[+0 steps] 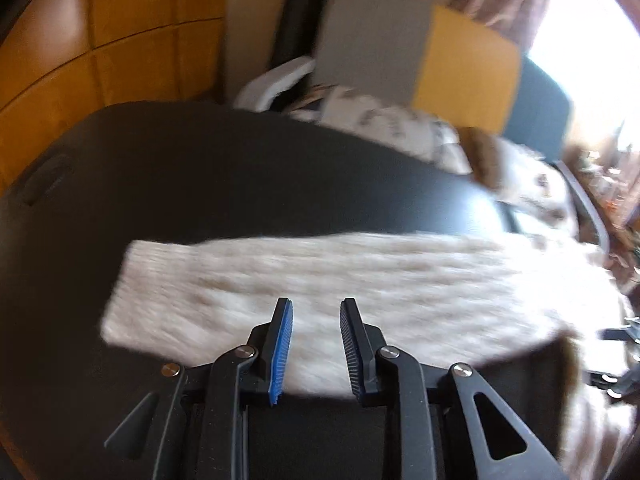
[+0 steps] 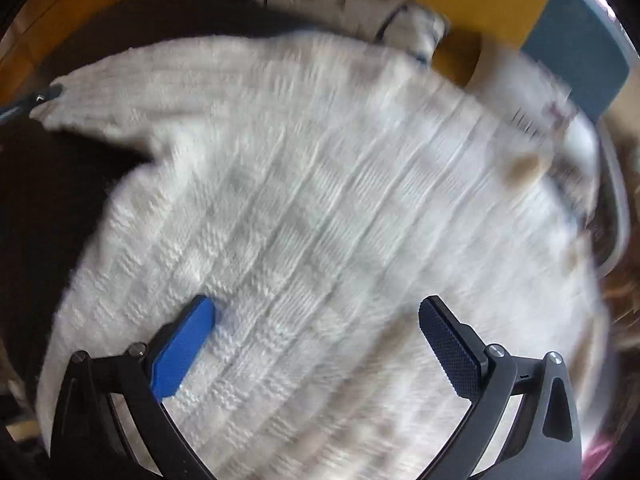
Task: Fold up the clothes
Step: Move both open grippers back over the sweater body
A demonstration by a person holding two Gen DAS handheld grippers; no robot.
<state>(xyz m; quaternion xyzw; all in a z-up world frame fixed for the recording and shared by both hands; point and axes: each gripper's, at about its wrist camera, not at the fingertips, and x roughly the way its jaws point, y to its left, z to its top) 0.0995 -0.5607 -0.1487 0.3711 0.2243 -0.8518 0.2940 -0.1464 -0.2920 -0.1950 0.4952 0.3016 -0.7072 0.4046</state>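
a cream cable-knit sweater (image 2: pixel 304 208) lies spread flat on a dark table (image 1: pixel 224 176), its body covering most of the surface in the right wrist view. 1 sleeve (image 1: pixel 304 280) stretches out across the table toward its left side, and the ribbed cuff (image 1: pixel 132 280) ends well short of the table's left edge. the knit shows blocks of checker texture between long ribs. both views are blurred, so the finer weave is hard to read away from the centre.

the left gripper (image 1: pixel 316 312) hangs over the near edge of the sleeve, angled down at it. its 2 fingers stand a narrow gap apart, 1 with a blue pad (image 1: pixel 282 352) and 1 with a dark pad, and nothing sits between them; whether the tips touch the knit cannot be told.

the right gripper (image 2: pixel 318 312) points steeply down at the sweater's body, near the table's front side. its jaws are spread wide, the blue pad (image 2: pixel 182 352) at the left and the dark textured pad (image 2: pixel 450 350) at the right, with only flat knit showing in the gap and no fold pinched.

beyond the table's far edge a pale patterned cloth (image 1: pixel 392 128) lies heaped, just beside the sweater's upper part. behind that stand panels in grey (image 1: pixel 372 44), yellow (image 1: pixel 468 68) and blue-grey (image 1: pixel 536 108). orange-brown wooden cabinet fronts (image 1: pixel 120 40) fill the left background, and bright light (image 1: pixel 592 48) comes in at the upper right past a curtain.
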